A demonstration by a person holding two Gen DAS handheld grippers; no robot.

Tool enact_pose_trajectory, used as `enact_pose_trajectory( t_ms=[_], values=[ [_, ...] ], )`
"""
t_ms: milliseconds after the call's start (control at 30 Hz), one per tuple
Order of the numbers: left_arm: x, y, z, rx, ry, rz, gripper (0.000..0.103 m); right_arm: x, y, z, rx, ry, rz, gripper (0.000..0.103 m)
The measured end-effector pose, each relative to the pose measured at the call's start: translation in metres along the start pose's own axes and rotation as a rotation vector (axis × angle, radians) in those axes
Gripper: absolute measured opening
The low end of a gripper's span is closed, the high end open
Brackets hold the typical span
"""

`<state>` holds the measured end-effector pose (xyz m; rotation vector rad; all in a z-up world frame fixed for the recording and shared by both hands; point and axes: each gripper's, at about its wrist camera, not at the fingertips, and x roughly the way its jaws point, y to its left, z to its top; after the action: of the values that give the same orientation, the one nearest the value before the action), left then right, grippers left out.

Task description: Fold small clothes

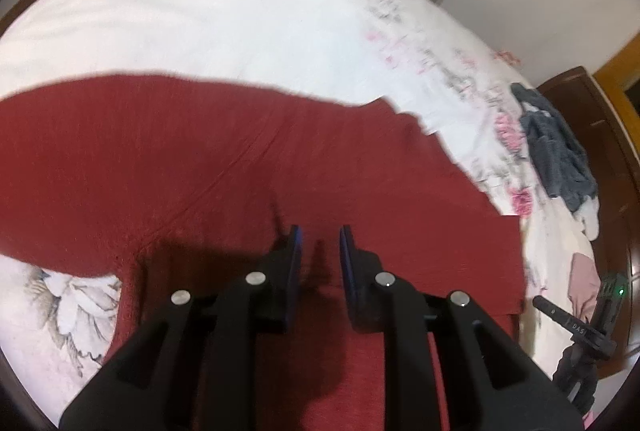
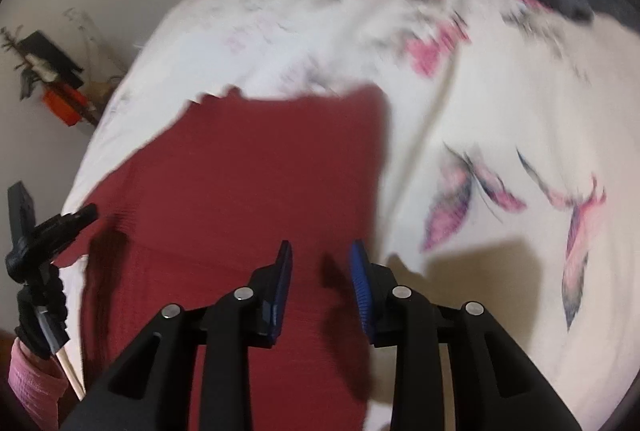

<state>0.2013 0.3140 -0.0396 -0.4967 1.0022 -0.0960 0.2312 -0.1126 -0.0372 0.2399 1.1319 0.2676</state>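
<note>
**Red garment spread on bed; both tools open and empty**

Location: a bed covered by a white bedspread [image 1: 224, 11] printed with pink and grey flowers.

Task item: a dark red knitted garment [image 1: 224, 159] lies spread on the bedspread. In the left wrist view it fills the middle and lower frame, with a seam running diagonally across it. In the right wrist view the same garment [image 2: 248, 167] lies flat in a broad panel, its far edge uneven against the white cover.

Left tool [image 1: 320, 251]: jaws parted with a clear gap, blue pads facing each other, nothing between them. It sits above the red fabric; whether it touches cannot be told.

Right tool [image 2: 320, 267]: jaws spread apart, nothing held. It is positioned over the garment's right edge, with the right finger above bare bedspread.

Other items: a heap of dark grey clothing [image 1: 560, 151] lies well apart from the red garment near the bed's far edge. A small black tripod [image 2: 36, 251] stands at the bedside.

Both views show motion blur.
</note>
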Motion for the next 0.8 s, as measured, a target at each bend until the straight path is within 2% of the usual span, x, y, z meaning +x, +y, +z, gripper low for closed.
enact_pose_trajectory(
  t_ms=[133, 233, 367, 500, 700, 767, 800],
  values=[
    [0.008, -0.036, -0.008, 0.086, 0.021, -0.031, 0.021, 0.010, 0.030, 0.003, -0.042, 0.037, 0.045, 0.032],
    [0.031, -0.047, -0.016, 0.122, 0.063, -0.009, 0.021, 0.032, 0.034, 0.000, -0.033, 0.092, 0.034, 0.032],
    [0.063, -0.031, -0.026, 0.108, 0.129, 0.050, 0.021, 0.063, 0.019, -0.011, 0.029, 0.161, 0.013, 0.032],
    [0.075, -0.009, -0.030, 0.045, 0.150, 0.015, 0.015, 0.071, 0.013, -0.018, 0.032, 0.165, 0.028, 0.032],
    [0.073, -0.011, -0.030, 0.038, 0.159, 0.020, 0.015, 0.075, 0.012, -0.017, 0.059, 0.175, 0.025, 0.032],
    [0.062, -0.012, -0.028, 0.026, 0.159, 0.010, 0.019, 0.063, 0.020, -0.016, 0.046, 0.159, 0.014, 0.034],
    [0.051, -0.011, -0.029, 0.026, 0.145, -0.002, 0.029, 0.055, 0.024, -0.016, 0.029, 0.144, 0.017, 0.042]
  ],
)
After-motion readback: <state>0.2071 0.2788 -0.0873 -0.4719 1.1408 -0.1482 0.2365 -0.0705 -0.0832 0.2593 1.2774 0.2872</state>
